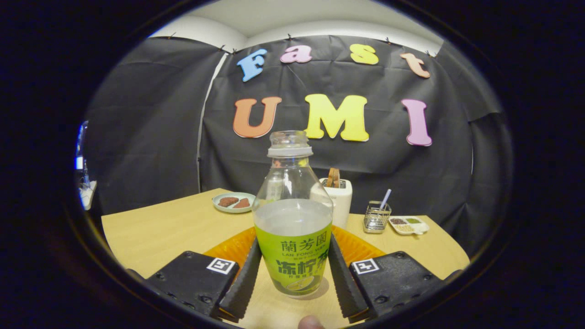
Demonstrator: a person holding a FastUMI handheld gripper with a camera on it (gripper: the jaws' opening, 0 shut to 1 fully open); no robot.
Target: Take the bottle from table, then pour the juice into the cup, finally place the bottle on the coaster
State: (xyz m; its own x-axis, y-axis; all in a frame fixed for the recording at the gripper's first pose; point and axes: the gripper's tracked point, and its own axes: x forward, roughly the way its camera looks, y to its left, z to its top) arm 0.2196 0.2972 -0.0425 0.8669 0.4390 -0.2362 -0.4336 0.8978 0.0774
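Standing upright on the wooden table (160,233), the bottle (292,214) is clear, uncapped, with a pale ring at its open neck and a green label wrapped around its lower half. Pale cloudy juice fills it to roughly the top edge of the label; the shoulder and neck above are empty.

The bottle sits between the two fingers of my gripper (292,278). The left finger (242,283) and the right finger (343,283) flank the label on either side, each lying close along the bottle's wall. I cannot tell whether either pad actually presses on the label or merely stands just beside it; the jaws are set narrow, about as wide as the bottle. The bottle's base rests on the table, just in front of an orange coaster (361,246) whose ribbed edge shows behind the bottle on both sides.

Beyond the bottle stands a white holder (340,201) with brown pieces sticking out of its top. To its right are a small wire basket (376,217) with a straw in it and a divided white dish (409,225) of seeds or grains. To the left, further back, a round plate (233,202) carries brown pieces of food. Black cloth forms the booth wall (151,137) behind the table, with white wall above it
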